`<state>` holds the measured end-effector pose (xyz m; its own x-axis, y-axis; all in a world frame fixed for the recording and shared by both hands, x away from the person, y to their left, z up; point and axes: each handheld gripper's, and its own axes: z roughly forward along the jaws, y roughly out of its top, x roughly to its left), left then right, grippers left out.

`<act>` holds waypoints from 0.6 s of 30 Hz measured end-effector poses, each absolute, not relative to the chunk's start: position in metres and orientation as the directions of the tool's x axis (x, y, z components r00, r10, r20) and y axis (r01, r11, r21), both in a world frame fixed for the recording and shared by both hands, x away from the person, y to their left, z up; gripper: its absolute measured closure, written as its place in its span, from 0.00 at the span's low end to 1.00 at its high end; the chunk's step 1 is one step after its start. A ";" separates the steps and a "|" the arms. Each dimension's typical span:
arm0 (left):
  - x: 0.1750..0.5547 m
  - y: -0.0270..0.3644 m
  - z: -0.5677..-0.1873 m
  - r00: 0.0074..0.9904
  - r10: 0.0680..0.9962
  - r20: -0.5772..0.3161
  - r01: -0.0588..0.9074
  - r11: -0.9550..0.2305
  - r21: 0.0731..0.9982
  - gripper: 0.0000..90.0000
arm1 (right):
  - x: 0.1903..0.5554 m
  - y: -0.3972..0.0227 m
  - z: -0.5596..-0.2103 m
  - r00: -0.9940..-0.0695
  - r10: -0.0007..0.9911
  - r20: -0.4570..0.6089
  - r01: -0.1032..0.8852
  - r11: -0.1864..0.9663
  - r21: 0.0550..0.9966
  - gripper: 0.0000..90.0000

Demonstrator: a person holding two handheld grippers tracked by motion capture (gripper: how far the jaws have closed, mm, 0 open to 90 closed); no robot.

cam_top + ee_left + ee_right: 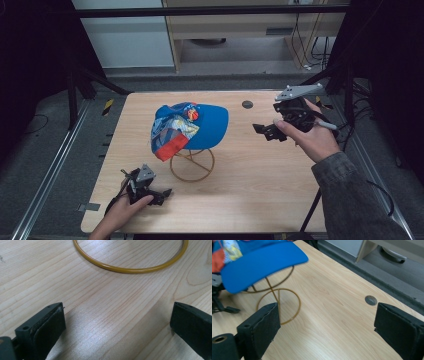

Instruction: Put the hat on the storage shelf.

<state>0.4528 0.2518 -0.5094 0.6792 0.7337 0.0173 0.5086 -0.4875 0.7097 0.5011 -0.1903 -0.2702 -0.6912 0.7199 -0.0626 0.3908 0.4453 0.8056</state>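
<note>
Blue fabric cap (192, 122) on gold wire stand (192, 165) — both tools (159, 194) (265, 131) spread, empty, over woodgrain tabletop (250, 175).

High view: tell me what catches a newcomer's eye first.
A bright blue cap with a patchwork side sits on a gold wire stand at the table's middle. An open left hand-held gripper rests near the front edge; the open right hand-held gripper hovers at right.
</note>
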 end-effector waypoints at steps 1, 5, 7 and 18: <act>0.453 0.252 -0.509 0.679 0.734 0.017 0.509 -0.487 0.710 0.00 | 0.501 -0.193 -0.273 -0.687 0.724 -0.060 0.397 0.444 0.803 0.08; 0.453 0.252 -0.509 0.679 0.734 0.018 0.508 -0.487 0.710 0.00 | 0.501 -0.201 -0.287 -0.673 0.737 -0.062 0.413 0.445 0.795 0.09; 0.453 0.252 -0.509 0.679 0.734 0.018 0.508 -0.488 0.710 0.00 | 0.500 -0.203 -0.294 -0.664 0.745 -0.064 0.422 0.443 0.791 0.10; 0.453 0.252 -0.509 0.679 0.734 0.017 0.509 -0.487 0.710 0.00 | 0.496 -0.216 -0.345 -0.612 0.787 -0.082 0.430 0.418 0.800 0.13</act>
<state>0.4528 0.2518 -0.5094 0.6791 0.7338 0.0173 0.5085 -0.4874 0.7098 0.4961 -0.2156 -0.3448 -0.6118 0.7868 -0.0822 0.4297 0.4178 0.8005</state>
